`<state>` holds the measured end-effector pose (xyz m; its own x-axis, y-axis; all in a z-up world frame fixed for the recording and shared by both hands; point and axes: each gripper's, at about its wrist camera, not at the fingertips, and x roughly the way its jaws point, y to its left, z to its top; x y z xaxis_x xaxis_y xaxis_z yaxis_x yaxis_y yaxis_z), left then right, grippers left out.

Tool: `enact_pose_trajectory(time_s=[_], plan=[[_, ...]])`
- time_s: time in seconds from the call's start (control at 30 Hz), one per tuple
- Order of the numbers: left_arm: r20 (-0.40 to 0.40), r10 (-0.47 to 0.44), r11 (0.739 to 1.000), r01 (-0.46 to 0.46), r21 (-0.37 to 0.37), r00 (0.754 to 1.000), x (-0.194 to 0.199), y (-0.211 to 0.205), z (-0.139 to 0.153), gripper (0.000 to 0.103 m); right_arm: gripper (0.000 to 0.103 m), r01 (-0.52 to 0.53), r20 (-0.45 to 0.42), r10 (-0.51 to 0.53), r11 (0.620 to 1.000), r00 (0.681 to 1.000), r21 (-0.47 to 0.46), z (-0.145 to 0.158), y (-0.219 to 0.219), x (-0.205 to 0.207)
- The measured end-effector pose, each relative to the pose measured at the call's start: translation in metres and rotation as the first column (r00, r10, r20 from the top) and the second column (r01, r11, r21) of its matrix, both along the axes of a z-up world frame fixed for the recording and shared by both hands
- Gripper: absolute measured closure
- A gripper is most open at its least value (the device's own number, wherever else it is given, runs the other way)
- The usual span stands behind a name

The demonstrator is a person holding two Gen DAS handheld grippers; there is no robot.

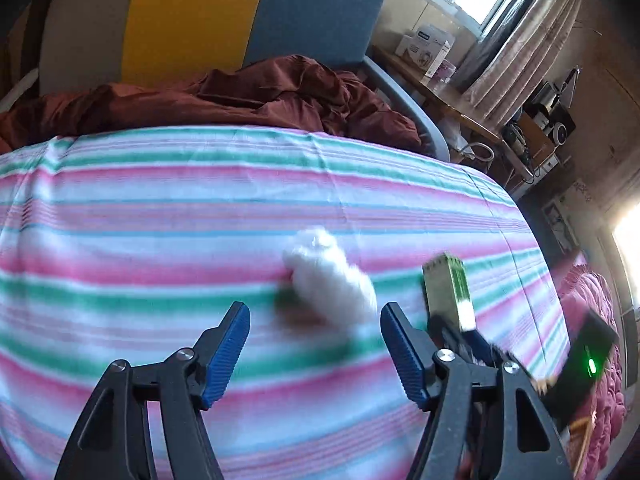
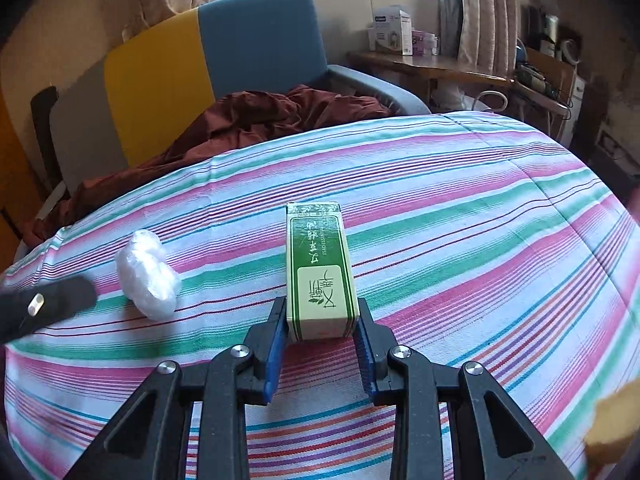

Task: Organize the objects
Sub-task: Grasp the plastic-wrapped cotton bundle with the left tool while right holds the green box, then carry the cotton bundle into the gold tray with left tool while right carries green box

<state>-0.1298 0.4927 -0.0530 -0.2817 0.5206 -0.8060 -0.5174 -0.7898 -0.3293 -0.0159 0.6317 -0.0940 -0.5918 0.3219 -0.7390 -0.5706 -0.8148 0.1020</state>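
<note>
Here the right gripper (image 2: 322, 330) is clamped on the near end of a green and cream box (image 2: 320, 276), its blue pads (image 2: 276, 344) pressed against the two long sides, with the box pointing away along the fingers and lying low over the striped bedsheet (image 2: 460, 240); whether its far end touches the sheet cannot be told. The left gripper (image 1: 316, 320) holds nothing, its blue fingers (image 1: 228, 350) spread wide above the same sheet. Just beyond its fingertips lies a crumpled white plastic bundle (image 1: 330, 276), blurred in the left wrist view and sharper in the right one, where it rests on the sheet to the left of the box and well apart from it. In the left wrist view the box shows to the right of the bundle, gripped from below by the other tool. Behind the bed a rumpled dark red blanket (image 2: 256, 120) is heaped against a chair with a yellow and blue back (image 2: 224, 48). Further off, a wooden side counter (image 2: 424, 66) under the window carries a white carton (image 2: 390, 30).
</note>
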Motion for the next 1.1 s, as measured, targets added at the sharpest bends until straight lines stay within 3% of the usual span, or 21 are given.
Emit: enact_pose_trajectory(time_s=[0.3, 0.43, 0.53, 0.83, 1.1], plan=[[0.001, -0.034, 0.999, 0.034, -0.01, 0.999, -0.017, 0.019, -0.027, 0.036, 0.071, -0.005, 0.03, 0.004, 0.999, 1.0, 0.04, -0.002, -0.003, -0.008], [-0.124, -0.041, 0.998, 0.036, -0.045, 0.991, -0.008, 0.015, -0.027, 0.064, 0.071, -0.014, 0.036, 0.012, 0.999, 0.999, 0.052, -0.002, -0.006, -0.008], [-0.201, -0.062, 0.995, 0.045, -0.088, 0.978, 0.002, 0.01, -0.032, 0.072, 0.071, -0.014, 0.038, 0.012, 0.998, 0.999, 0.059, -0.003, -0.007, -0.009], [-0.177, 0.035, 0.999, -0.032, 0.02, 0.984, -0.001, -0.028, -0.031, 0.074, 0.071, -0.02, 0.036, 0.017, 0.998, 0.999, 0.066, -0.003, -0.008, -0.008], [-0.255, 0.023, 0.999, -0.012, 0.045, 0.967, 0.025, -0.055, -0.02, 0.074, 0.071, -0.044, 0.014, 0.042, 0.992, 0.999, 0.122, 0.004, -0.02, -0.005]])
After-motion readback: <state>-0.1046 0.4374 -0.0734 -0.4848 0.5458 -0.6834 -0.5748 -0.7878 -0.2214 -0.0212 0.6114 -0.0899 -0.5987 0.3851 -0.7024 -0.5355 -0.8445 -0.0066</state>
